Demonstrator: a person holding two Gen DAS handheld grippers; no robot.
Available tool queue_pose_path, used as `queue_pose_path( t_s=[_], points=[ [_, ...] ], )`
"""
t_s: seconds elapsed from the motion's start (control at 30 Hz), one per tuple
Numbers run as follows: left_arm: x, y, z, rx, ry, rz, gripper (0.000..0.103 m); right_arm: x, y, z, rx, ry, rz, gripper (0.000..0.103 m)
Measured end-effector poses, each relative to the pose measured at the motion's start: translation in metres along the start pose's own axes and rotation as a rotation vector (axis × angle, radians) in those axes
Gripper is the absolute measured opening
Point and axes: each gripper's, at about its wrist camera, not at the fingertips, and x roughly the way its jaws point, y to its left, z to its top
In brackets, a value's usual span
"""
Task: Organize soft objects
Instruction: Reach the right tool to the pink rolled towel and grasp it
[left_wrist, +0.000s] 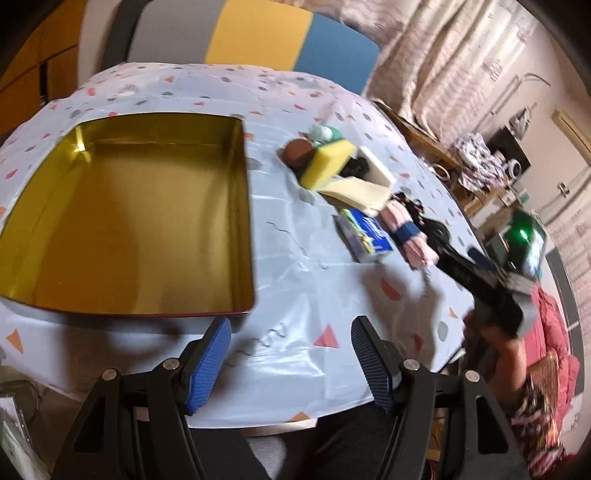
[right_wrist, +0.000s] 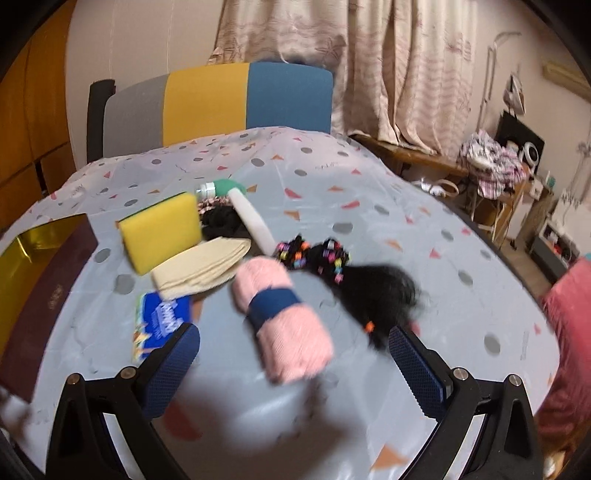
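Observation:
A pile of soft things lies on the spotted tablecloth (right_wrist: 369, 206): a pink roll with a navy band (right_wrist: 284, 317), a black fluffy piece with coloured beads (right_wrist: 373, 295), a yellow sponge (right_wrist: 162, 229), a folded cream cloth (right_wrist: 203, 269) and a blue tissue pack (right_wrist: 162, 321). My right gripper (right_wrist: 295, 354) is open, and the near end of the pink roll sits between its fingers untouched. An open tin (left_wrist: 243, 206), gold inside, lies left of the pile (left_wrist: 328, 160). My left gripper (left_wrist: 291, 354) hangs open with nothing in it, near the tin's front right corner. The right gripper (left_wrist: 443, 243) reaches in beside the pink roll (left_wrist: 406, 236).
A white foam bar (right_wrist: 251, 218), a green-capped item (right_wrist: 225, 186) and a brown lump (left_wrist: 297, 151) lie at the back of the pile. A chair in grey, yellow and blue (right_wrist: 221, 99) stands behind the table. Curtains and cluttered furniture (right_wrist: 491, 162) are at the right.

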Motion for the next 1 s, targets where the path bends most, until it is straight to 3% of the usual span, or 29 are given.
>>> queue_pose_path(
  t_s=[0.27, 0.47, 0.6, 0.73, 1.0],
  points=[
    [0.007, -0.028, 0.006, 0.085, 0.006, 0.028, 0.069, 0.053, -0.007, 0.013, -0.001, 0.066, 0.071, 0.093],
    [0.017, -0.036, 0.016, 0.086, 0.014, 0.044, 0.069, 0.086, 0.001, 0.008, -0.056, 0.114, 0.122, 0.07],
    [0.027, -0.043, 0.022, 0.09, 0.021, 0.048, 0.069, 0.094, -0.002, 0.0, -0.012, 0.131, 0.176, 0.057],
    [0.039, -0.056, 0.03, 0.106, 0.026, 0.048, 0.069, 0.091, -0.008, -0.003, 0.023, 0.1, 0.17, 0.048],
    [0.082, -0.088, 0.055, 0.126, 0.056, 0.027, 0.069, 0.087, -0.022, -0.007, 0.102, 0.062, 0.117, 0.043]
  ],
)
